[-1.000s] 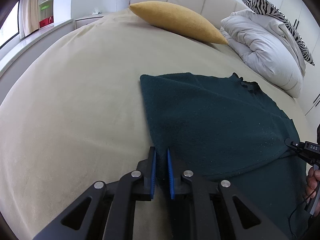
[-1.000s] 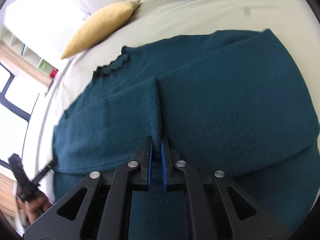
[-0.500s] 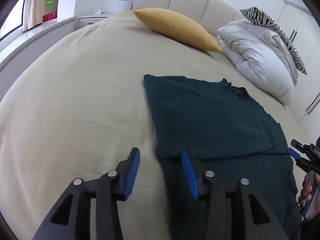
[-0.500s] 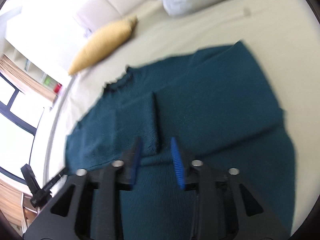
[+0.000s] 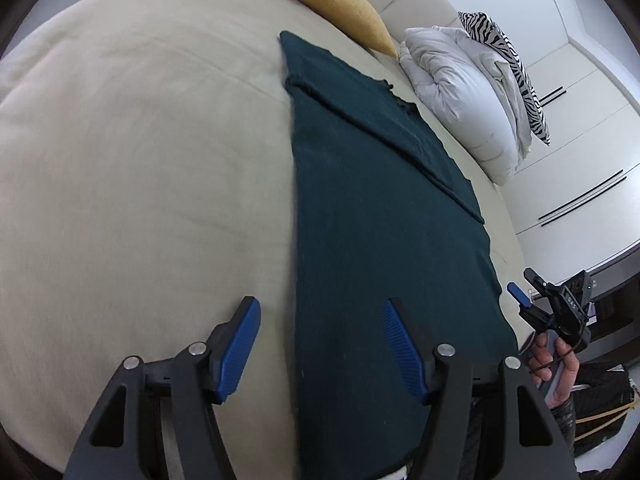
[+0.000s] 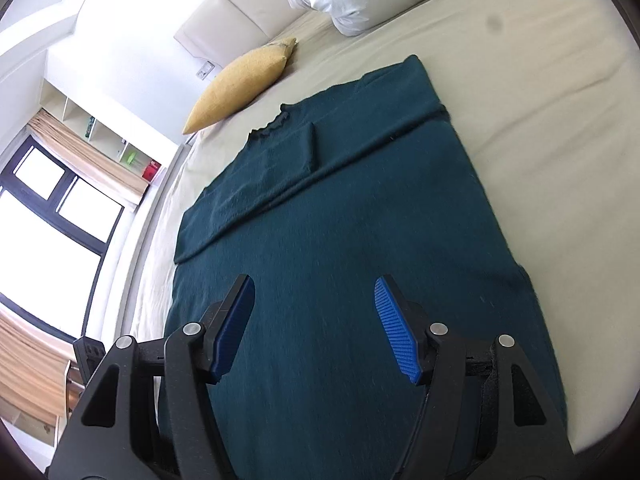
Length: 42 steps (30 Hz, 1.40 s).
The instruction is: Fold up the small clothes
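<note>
In the left wrist view, the left gripper (image 5: 320, 344) is seen at 6 o'clock with its jaws opening and its blue fingers (image 5: 239, 348) spread, nothing pinched between them, above the near left edge of the dark green sweater (image 5: 372, 216). The sweater is laid flat on the beige bed (image 5: 140, 160), its sleeves folded across the chest, with a mustard pillow (image 5: 336, 4) at 12 o'clock. At 3 o'clock the right gripper (image 5: 528, 292) is held by a hand (image 5: 554, 364); its jaws too are opening, empty, over the sweater's lower part.
</note>
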### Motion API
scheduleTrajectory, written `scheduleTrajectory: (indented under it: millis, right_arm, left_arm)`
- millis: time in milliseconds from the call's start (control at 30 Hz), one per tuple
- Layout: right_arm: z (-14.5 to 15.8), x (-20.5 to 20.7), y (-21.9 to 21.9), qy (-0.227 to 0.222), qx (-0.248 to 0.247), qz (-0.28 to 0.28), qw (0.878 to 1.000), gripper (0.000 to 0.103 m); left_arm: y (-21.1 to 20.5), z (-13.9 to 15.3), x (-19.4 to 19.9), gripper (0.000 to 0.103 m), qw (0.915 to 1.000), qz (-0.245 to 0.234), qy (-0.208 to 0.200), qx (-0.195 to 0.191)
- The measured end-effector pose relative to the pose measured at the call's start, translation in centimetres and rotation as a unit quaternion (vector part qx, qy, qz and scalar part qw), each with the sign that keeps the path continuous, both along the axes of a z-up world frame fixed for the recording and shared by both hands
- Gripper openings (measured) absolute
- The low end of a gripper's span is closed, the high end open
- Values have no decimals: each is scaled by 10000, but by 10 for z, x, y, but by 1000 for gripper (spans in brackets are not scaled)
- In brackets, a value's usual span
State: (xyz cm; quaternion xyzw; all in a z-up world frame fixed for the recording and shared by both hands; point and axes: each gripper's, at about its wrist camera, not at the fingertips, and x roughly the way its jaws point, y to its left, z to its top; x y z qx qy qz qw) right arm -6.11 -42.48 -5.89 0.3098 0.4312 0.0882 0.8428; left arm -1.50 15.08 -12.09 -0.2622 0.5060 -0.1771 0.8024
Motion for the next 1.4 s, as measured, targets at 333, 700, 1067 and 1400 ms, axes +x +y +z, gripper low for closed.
scheduleTrajectory:
  millis: [333, 700, 1067, 1400]
  right_arm:
    - [0, -58, -29, 227, 93, -96, 9997, 62]
    - [20, -99, -67, 400, -190, -197, 9988, 62]
    - [11, -109, -77, 1406, -832, 188, 9864, 62]
    - [-14, -101, -63, 2024, -961, 762, 9716, 47]
  left_arm:
    - [4, -7, -42, 60, 9978, -294, 470, -365]
    - [0, -11, -49, 34, 9951, -529, 790, -278]
    - [-6, -13, -56, 8, 9942, -685, 825, -93]
    - [-6, -12, -61, 7, 9944, -737, 761, -26]
